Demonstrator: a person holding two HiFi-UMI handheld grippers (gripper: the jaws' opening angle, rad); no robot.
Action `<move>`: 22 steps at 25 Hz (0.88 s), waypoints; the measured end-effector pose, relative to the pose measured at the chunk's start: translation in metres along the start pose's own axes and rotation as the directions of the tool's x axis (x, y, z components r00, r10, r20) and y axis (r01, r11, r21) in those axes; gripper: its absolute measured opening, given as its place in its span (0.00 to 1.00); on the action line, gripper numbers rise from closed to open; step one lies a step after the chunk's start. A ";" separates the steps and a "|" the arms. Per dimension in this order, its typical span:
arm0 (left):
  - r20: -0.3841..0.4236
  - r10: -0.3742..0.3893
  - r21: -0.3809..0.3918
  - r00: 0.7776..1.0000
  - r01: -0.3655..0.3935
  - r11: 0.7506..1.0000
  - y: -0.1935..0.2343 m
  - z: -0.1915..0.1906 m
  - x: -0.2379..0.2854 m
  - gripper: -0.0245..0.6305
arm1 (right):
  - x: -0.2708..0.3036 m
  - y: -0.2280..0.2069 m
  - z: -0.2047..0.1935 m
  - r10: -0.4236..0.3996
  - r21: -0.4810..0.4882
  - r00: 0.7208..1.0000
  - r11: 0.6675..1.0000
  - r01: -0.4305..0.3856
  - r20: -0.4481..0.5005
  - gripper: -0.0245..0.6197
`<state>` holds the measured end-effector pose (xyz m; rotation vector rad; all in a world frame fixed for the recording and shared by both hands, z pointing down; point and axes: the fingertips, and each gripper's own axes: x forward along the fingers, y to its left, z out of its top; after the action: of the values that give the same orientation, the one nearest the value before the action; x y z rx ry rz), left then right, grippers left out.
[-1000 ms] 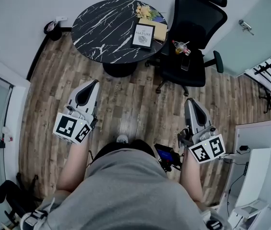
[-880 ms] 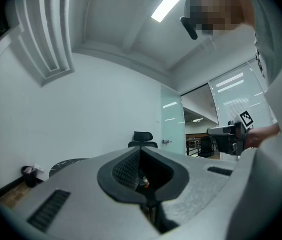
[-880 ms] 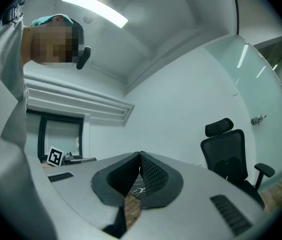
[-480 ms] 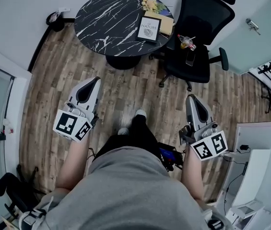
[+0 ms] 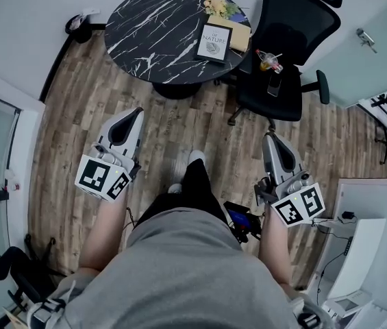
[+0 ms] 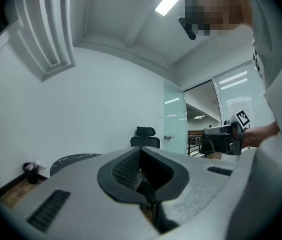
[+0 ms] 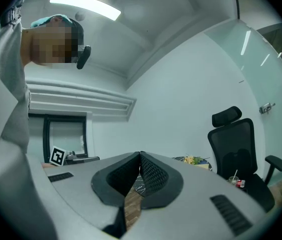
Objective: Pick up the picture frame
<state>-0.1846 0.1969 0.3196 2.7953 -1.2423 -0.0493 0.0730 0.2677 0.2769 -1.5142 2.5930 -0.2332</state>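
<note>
Both tools are carried low and level at the person's sides. The left gripper and the right gripper point forward over the wooden floor, well apart from anything they could grip. Each gripper's own view shows its jaws pressed together with nothing between them. That suits a walk-up, I judge: closed, empty jaws are a tidy way to carry the tools until the target is within reach.

The picture frame sits at the right edge of the round black marble table, its white face turned up toward the head camera. Just beside it are a tan box and a bunch of flowers. Whether it stands propped or lies flat I cannot tell from above. It is on the side nearest the black office chair, whose seat holds a drink cup and a phone. The right gripper looks the likelier one to reach it.

Compared with a second ago, a dark trouser leg and a shoe now swing forward between the grippers, where only a shoe tip showed. Both grippers sit a little higher in the head view. The table and frame have also shifted slightly up and to the right, consistent with a step toward them. Both pairs of jaws look as closed as before.
</note>
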 end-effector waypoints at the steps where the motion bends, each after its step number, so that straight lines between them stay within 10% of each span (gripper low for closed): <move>1: -0.001 0.001 0.000 1.000 -0.001 1.000 0.002 0.000 0.004 0.05 | 0.005 -0.003 0.000 0.004 0.002 1.000 1.000 -0.004 0.002 0.08; 22: 0.015 0.113 0.018 0.993 -0.113 0.993 0.050 0.012 0.110 0.05 | 0.111 -0.106 0.016 0.127 0.034 0.992 0.991 -0.126 -0.005 0.08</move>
<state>-0.1484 0.0811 0.3124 2.7387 -1.4088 -0.0500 0.1126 0.1184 0.2781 -1.3342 2.6639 -0.2667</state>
